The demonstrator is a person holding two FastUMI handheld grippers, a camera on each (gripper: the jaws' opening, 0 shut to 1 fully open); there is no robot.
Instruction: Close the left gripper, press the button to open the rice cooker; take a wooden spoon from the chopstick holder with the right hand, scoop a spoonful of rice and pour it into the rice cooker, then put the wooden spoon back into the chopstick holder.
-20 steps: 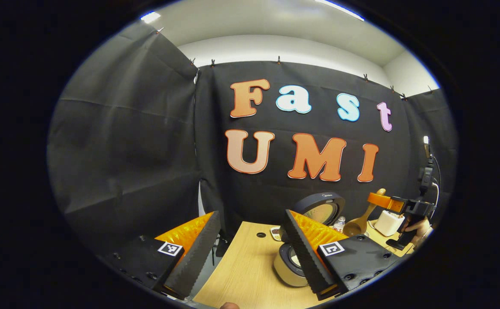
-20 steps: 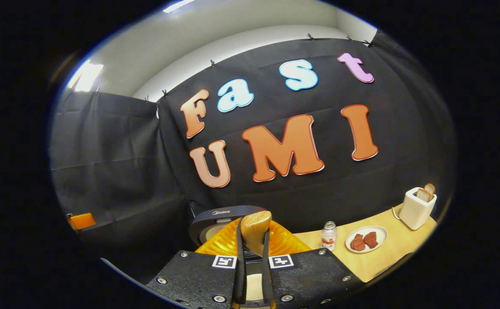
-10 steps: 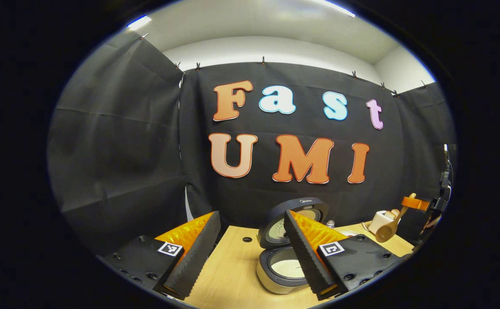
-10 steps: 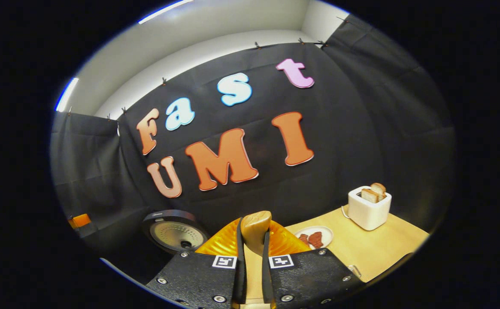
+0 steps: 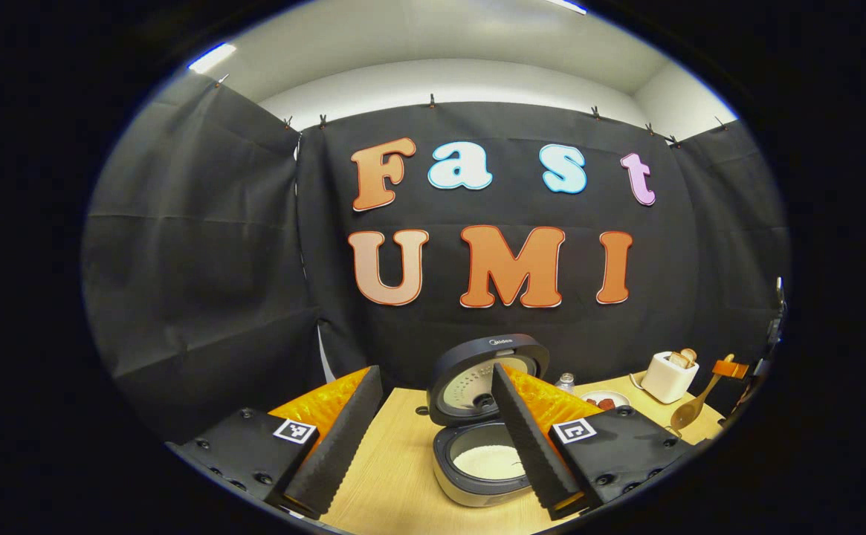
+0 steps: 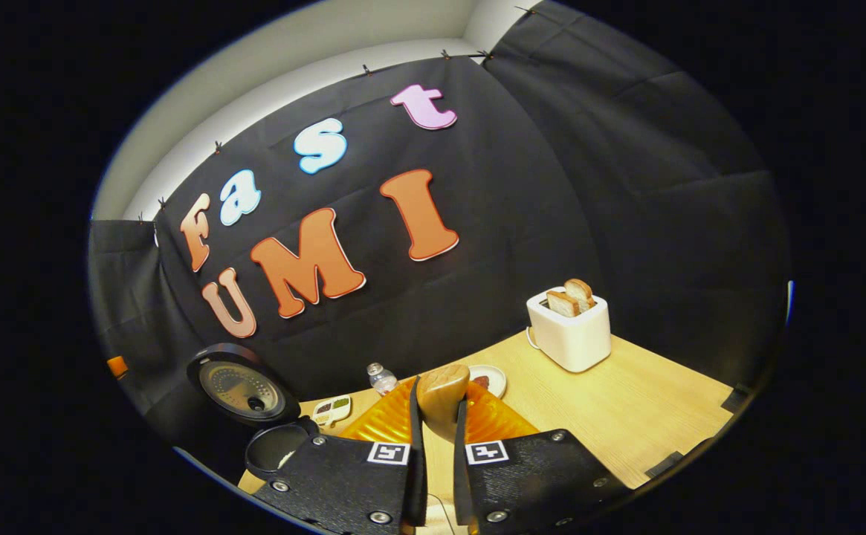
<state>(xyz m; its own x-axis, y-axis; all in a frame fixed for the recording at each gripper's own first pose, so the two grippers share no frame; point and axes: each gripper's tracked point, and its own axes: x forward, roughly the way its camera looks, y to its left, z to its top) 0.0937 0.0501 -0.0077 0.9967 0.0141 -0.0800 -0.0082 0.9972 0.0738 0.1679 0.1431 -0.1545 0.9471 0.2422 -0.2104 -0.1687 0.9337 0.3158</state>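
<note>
Black cloth backs your wooden table (image 6: 626,401), where the rice cooker (image 5: 481,457) stands open, lid (image 5: 488,368) up, white rice in its pot. A small word on the lid's rim is too tiny to read. Your left gripper (image 5: 433,438) has its fingers spread wide, holding nothing. Your right gripper (image 6: 433,446) is clamped on the wooden spoon (image 6: 441,397), beside the toaster (image 6: 570,331) and a plate (image 6: 490,379).
</note>
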